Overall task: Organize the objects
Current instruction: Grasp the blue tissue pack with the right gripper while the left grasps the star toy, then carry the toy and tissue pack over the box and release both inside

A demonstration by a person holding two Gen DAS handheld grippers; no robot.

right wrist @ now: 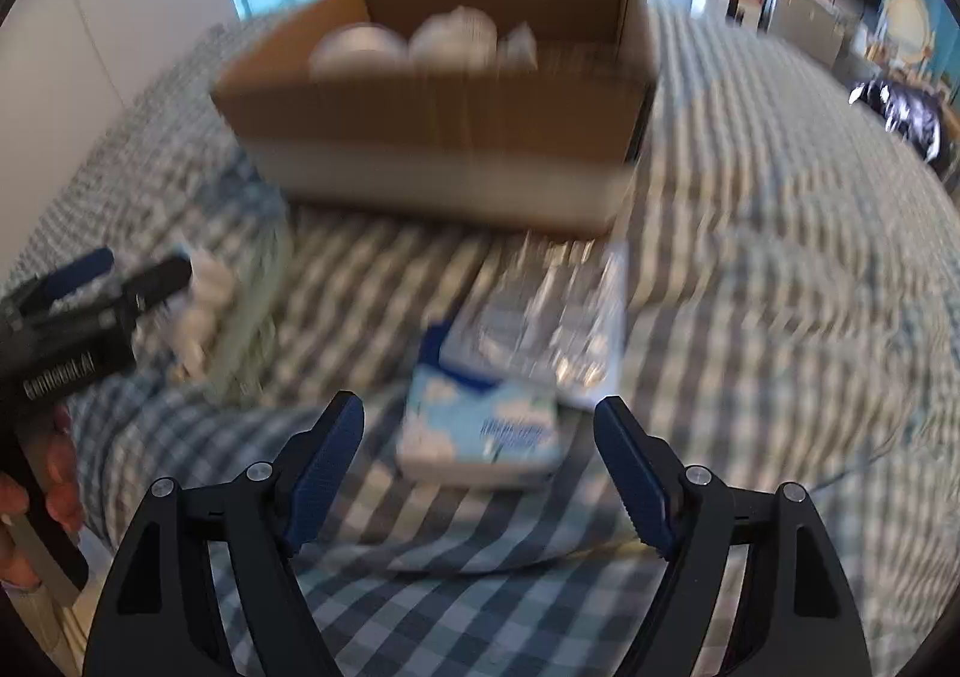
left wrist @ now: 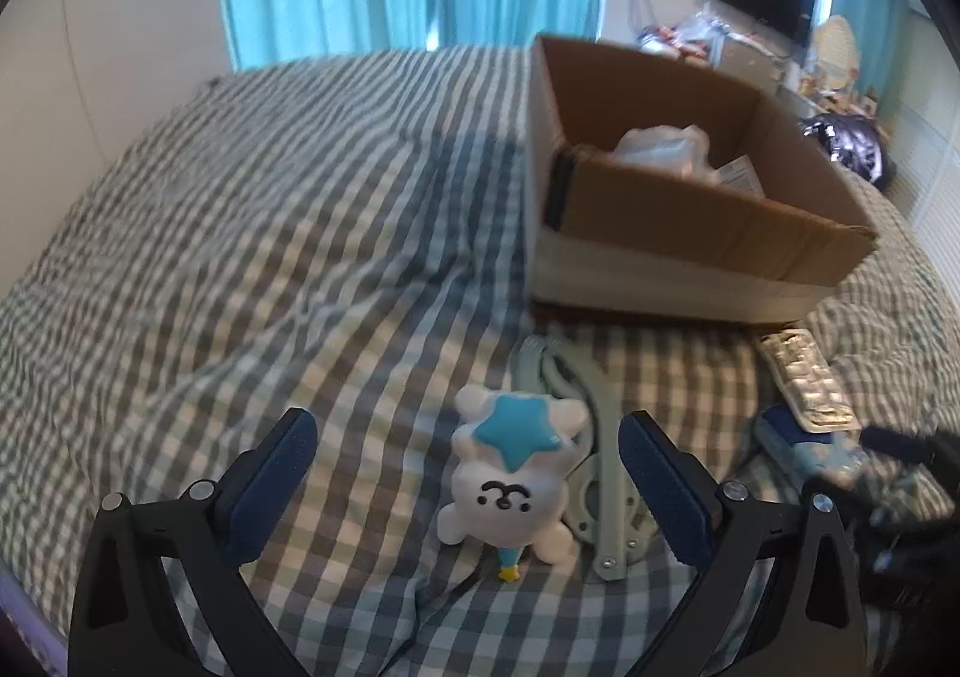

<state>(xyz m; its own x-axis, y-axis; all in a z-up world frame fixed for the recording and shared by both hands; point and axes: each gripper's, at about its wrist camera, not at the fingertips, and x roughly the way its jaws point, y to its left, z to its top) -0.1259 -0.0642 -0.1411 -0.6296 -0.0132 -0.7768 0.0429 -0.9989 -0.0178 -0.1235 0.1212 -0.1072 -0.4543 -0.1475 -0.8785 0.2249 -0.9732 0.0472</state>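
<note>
A white plush toy (left wrist: 510,482) with a blue star on its head lies on the checked bedspread, between the open fingers of my left gripper (left wrist: 468,473). A pale green hanger-like tool (left wrist: 591,473) lies under and beside it. My right gripper (right wrist: 480,452) is open, and a blue-and-white tissue pack (right wrist: 480,434) lies between its fingers. A silver blister pack (right wrist: 540,317) lies just beyond it. An open cardboard box (left wrist: 708,215) with white wrapped items stands on the bed; it also shows in the right wrist view (right wrist: 444,101).
The bed (left wrist: 270,233) has a grey-and-white checked cover. The silver blister pack (left wrist: 804,377) and tissue pack (left wrist: 804,449) lie right of the plush. The left gripper shows in the right wrist view (right wrist: 126,287). Blue curtains, a TV and cluttered furniture stand behind.
</note>
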